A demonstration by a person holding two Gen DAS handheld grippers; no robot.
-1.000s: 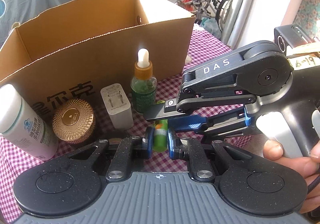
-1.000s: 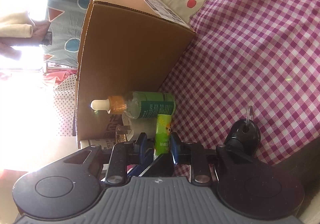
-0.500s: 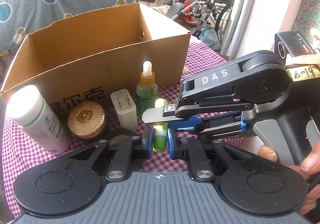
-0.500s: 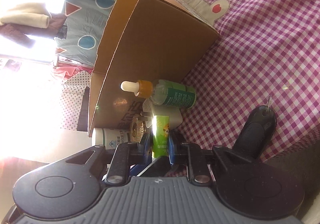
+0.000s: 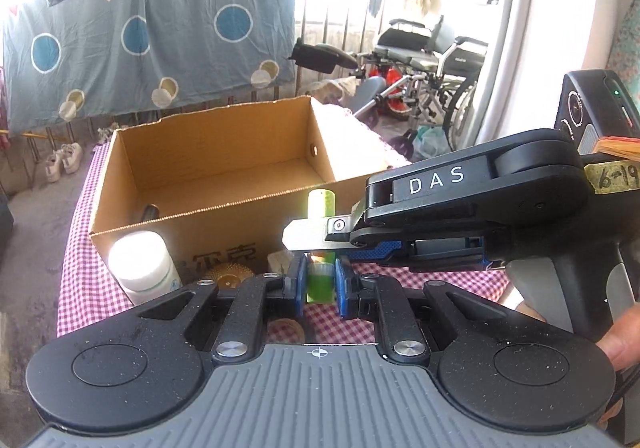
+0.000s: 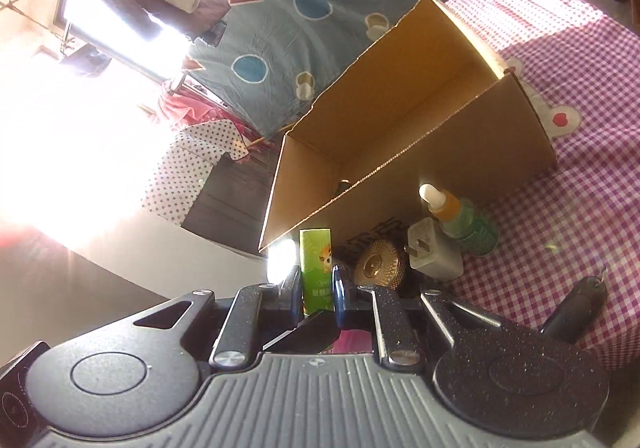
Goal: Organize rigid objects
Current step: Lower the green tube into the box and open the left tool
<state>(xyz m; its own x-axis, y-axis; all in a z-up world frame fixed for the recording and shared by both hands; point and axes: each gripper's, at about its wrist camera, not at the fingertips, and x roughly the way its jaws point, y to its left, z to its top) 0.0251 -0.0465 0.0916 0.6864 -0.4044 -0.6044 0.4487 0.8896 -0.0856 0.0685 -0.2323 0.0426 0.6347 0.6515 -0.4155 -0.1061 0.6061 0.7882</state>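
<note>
A small green tube point(image 5: 320, 204) stands upright, held by both grippers at once. My left gripper point(image 5: 318, 286) is shut on its lower end. My right gripper point(image 6: 316, 288) is shut on its middle, and its fingertips point(image 5: 308, 238) cross the tube from the right in the left wrist view. The tube point(image 6: 316, 264) is lifted above the checked tablecloth, level with the front rim of the open cardboard box point(image 5: 224, 168). The box point(image 6: 400, 136) holds one dark item near its front left corner.
In front of the box stand a white bottle point(image 5: 140, 268), a gold jar point(image 6: 378, 264), a white charger plug point(image 6: 434, 252) and a green dropper bottle point(image 6: 464, 220). A black key fob point(image 6: 576, 308) lies at the right. Wheelchairs stand beyond the table.
Both grippers have risen with the green tube from the tablecloth to about the height of the box rim. The inside of the box has come into view.
</note>
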